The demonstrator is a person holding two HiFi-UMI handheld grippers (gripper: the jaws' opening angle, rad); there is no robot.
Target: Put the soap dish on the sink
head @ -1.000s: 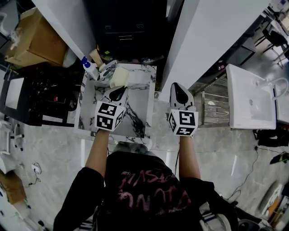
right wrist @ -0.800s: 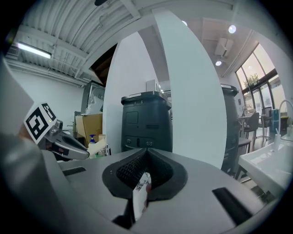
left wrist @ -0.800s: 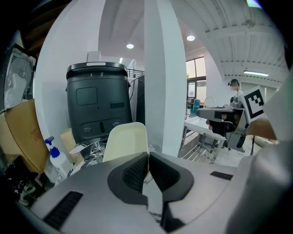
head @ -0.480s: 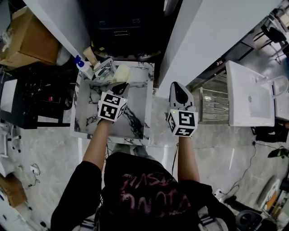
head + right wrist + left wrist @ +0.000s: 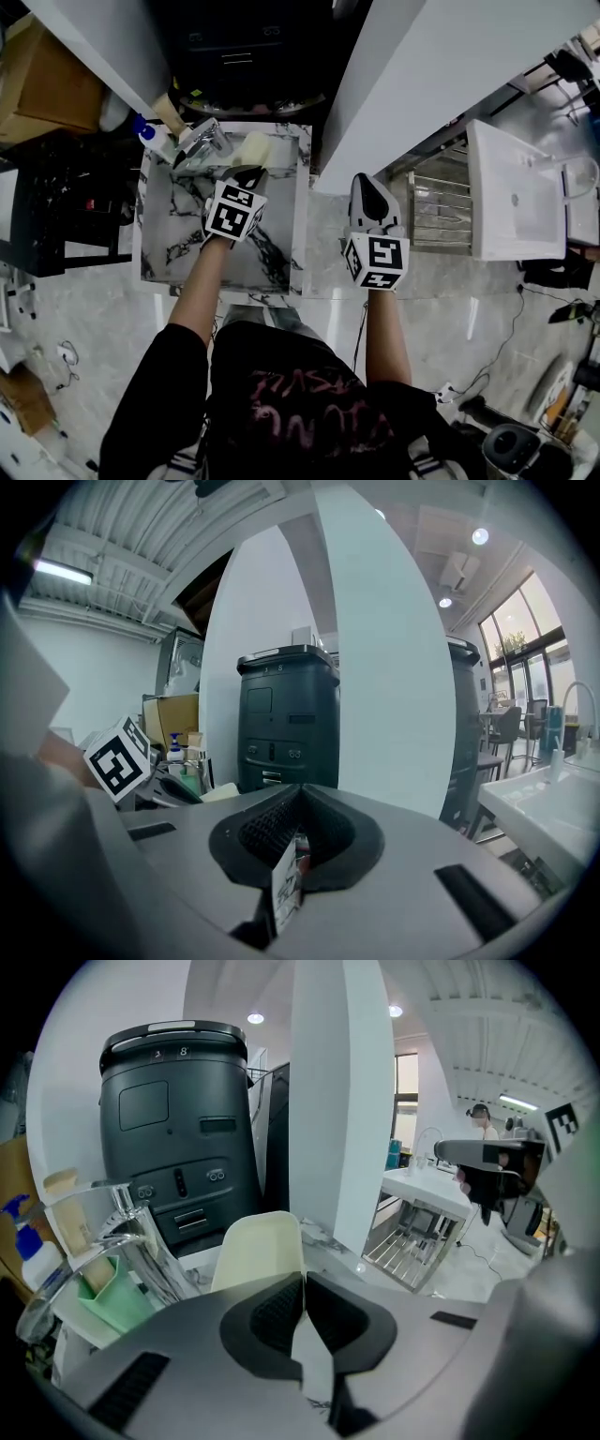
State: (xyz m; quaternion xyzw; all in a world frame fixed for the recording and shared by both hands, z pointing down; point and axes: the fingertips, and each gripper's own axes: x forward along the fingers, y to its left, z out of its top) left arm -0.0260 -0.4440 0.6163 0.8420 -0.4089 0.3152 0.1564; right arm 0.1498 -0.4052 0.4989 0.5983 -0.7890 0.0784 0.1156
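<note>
The cream soap dish (image 5: 251,150) sits at the back of the marble-patterned sink (image 5: 169,253), near its far right corner and just to the right of the chrome tap (image 5: 197,145). In the left gripper view the soap dish (image 5: 260,1251) rises directly beyond the jaw tips, with its near edge hidden behind them.

The left gripper (image 5: 247,174) reaches over the sink top and points at the dish. Its jaws are pressed together at the tips, right at the dish's near rim, and appear to pinch that rim. To the left of the tap a pale green holder (image 5: 112,1293) stands close against it. A bottle with a blue pump top (image 5: 150,134) stands at the sink's back left corner.

The right gripper (image 5: 367,180) hangs well to the right, off the sink and above the grey floor, close to a tall white panel (image 5: 441,75). Its jaws are closed against each other with nothing gripped.

Behind the sink stands a large dark bin (image 5: 178,1138). Further right are a metal rack (image 5: 436,211) and, just beside it, a white basin (image 5: 516,197).
</note>
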